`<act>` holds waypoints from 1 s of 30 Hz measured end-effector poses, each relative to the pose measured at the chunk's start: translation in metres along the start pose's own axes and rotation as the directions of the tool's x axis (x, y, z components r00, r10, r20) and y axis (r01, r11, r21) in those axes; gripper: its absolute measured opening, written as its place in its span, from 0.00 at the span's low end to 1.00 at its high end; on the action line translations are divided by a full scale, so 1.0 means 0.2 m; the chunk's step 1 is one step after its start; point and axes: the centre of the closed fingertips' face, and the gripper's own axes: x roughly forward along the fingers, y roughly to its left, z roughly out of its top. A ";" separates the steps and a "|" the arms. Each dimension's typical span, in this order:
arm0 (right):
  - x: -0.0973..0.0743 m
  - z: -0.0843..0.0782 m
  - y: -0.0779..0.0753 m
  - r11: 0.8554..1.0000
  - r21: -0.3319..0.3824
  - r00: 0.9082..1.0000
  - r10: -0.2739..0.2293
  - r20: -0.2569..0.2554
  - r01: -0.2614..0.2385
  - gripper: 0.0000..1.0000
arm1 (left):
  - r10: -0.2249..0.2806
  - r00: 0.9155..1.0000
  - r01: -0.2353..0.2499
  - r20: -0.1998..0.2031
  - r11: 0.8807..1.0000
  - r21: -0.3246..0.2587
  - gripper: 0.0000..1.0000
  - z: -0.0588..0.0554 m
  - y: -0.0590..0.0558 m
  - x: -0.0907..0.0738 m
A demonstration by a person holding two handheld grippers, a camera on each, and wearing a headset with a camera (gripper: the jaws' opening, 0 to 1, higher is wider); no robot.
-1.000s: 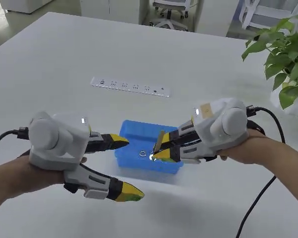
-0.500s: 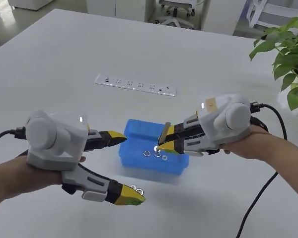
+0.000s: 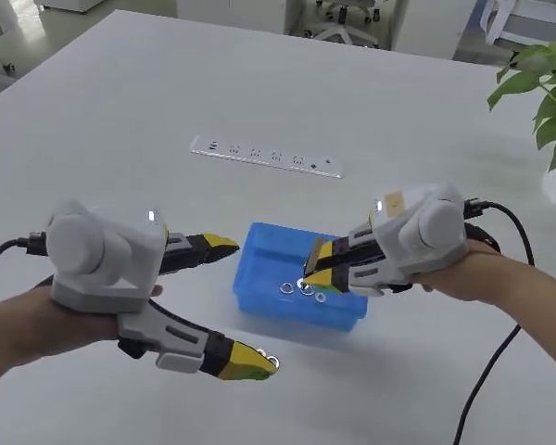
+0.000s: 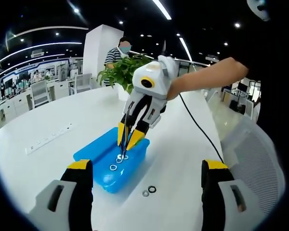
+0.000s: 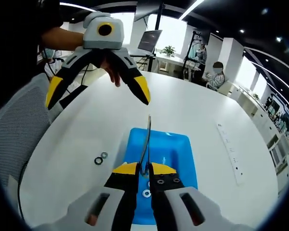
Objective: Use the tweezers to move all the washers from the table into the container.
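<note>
Gripping the tweezers (image 5: 146, 142) between jaws pressed tight on them, the right tool (image 3: 313, 271) reaches in from the right over the blue container (image 3: 287, 311), which sits on the white worktop (image 3: 120, 111). The tweezers point down into the container, their tips close to three washers (image 3: 306, 290) lying on its floor toward the near side; whether the tips pinch one of them cannot be told. The left tool (image 3: 247, 304) hangs to the left of the container with its jaws spread wide and nothing between them, the upper jaw tip near the container's far left corner and the lower one in front of its near left corner. A pair of loose washers (image 4: 152, 189) lies side by side on the worktop just in front of the container, right beside that lower jaw tip. The person's right hand (image 3: 468, 278) holds the right tool and the left hand (image 3: 28, 324) the other, and a black cable (image 3: 486, 371) trails from the right one across the worktop. Beyond the container a white power strip (image 3: 264, 156) lies flat, well apart from it, and the green leaves of a plant (image 3: 547, 83) show at the far right edge.
</note>
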 end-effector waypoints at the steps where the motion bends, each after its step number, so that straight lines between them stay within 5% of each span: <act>1: 0.01 0.00 0.00 1.000 0.000 1.000 0.002 0.000 -0.002 0.09 | 0.000 1.000 0.000 -0.001 1.000 0.000 0.99 0.00 0.01 0.00; 16: 0.08 -0.08 -0.01 0.999 0.033 0.999 0.030 -0.009 -0.030 0.09 | 0.001 1.000 -0.001 -0.001 1.000 0.016 0.92 0.07 0.10 0.07; 30: 0.09 -0.12 0.00 0.998 0.045 0.999 0.040 -0.021 -0.039 0.10 | 0.010 1.000 -0.010 -0.001 0.995 0.095 0.48 0.16 0.19 0.19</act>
